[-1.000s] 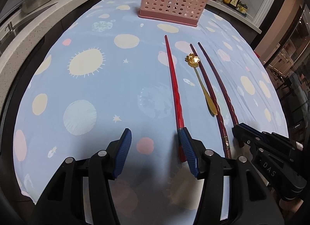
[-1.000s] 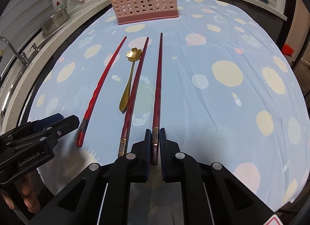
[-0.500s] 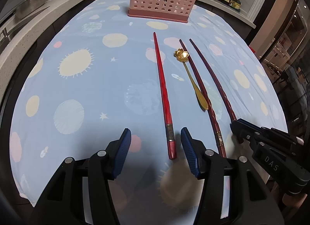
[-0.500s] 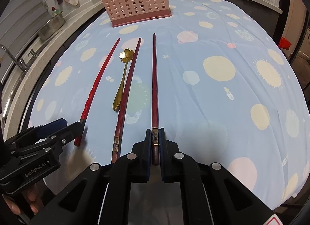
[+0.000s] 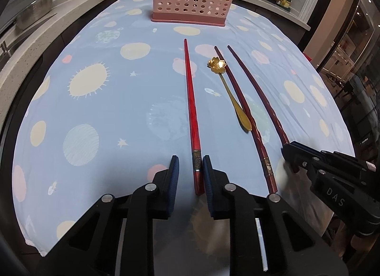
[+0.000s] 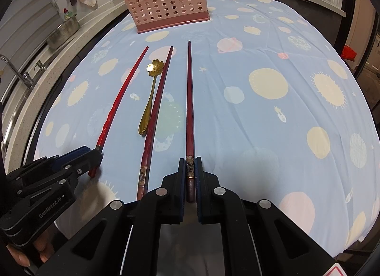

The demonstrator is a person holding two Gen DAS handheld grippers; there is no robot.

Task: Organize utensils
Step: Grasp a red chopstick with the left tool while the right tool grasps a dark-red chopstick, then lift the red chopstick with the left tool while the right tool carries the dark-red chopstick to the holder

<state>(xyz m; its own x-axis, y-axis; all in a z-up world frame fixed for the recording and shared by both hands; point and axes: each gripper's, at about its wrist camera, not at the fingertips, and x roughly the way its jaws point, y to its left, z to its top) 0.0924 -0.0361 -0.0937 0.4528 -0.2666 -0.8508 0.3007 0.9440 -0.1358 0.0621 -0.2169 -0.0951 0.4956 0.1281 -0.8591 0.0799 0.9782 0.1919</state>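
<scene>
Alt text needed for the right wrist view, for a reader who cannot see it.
The right gripper is shut on the dark red chopstick at its banded end. To its left on the blue planet-print tablecloth lie another dark red chopstick, a gold flower spoon and a bright red chopstick; a pink perforated utensil basket stands beyond.

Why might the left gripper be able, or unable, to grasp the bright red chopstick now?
Probably able: the left gripper is open, its pads either side of the chopstick's near end, with nothing between.
</scene>
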